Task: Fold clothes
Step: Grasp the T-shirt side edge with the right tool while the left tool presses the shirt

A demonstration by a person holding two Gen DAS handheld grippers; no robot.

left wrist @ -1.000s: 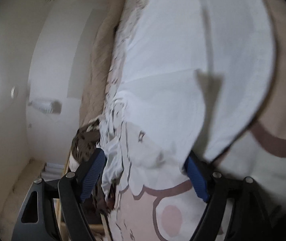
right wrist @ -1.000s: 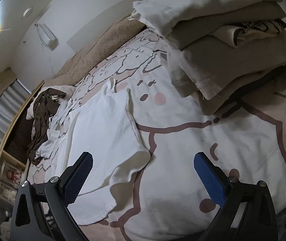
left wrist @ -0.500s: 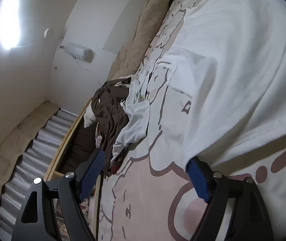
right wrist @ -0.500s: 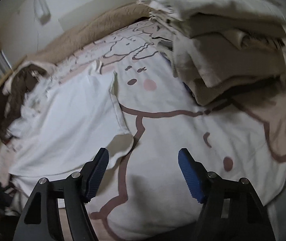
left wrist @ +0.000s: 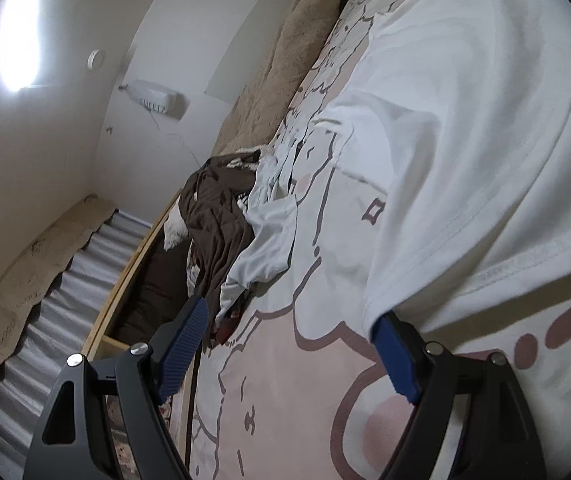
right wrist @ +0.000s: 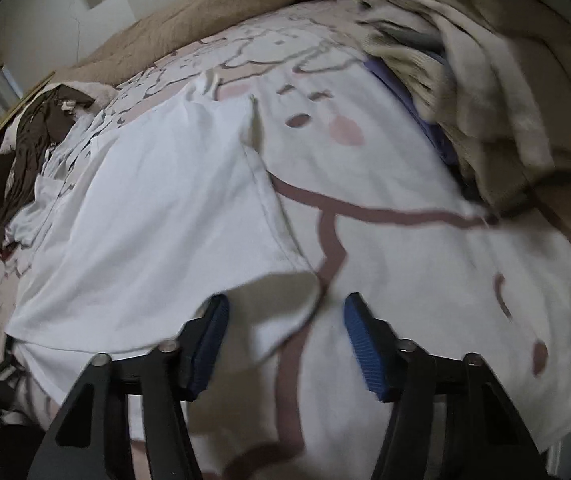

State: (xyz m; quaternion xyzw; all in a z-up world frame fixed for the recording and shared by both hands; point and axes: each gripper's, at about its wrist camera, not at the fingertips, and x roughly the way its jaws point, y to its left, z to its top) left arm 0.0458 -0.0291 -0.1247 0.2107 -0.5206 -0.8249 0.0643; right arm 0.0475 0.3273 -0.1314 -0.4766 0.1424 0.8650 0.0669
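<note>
- While its jaws have just been closing, the right gripper (right wrist: 285, 344) stands part-open over the near corner of the white T-shirt (right wrist: 157, 216); that corner lies between the blue pads (right wrist: 209, 344), which do not yet press it.
- Seen from the left wrist, the left gripper (left wrist: 289, 352) is spread wide and holds nothing; its right pad (left wrist: 395, 356) sits just under the shirt's hem (left wrist: 485, 264), its left pad over the bed's edge.
- Only the right view shows the shirt's whole spread: flat on the cartoon-print bedspread (right wrist: 405, 184), slightly rumpled, one corner curled up.
- Only the left view shows the wall unit (left wrist: 157, 98) clearly, and the grey curtain (left wrist: 45, 312).
- Beyond the shirt lies a heap of brown and white clothes (left wrist: 221, 220); a stack of folded beige blankets (right wrist: 505, 92) sits at the right, well apart and blurred.
</note>
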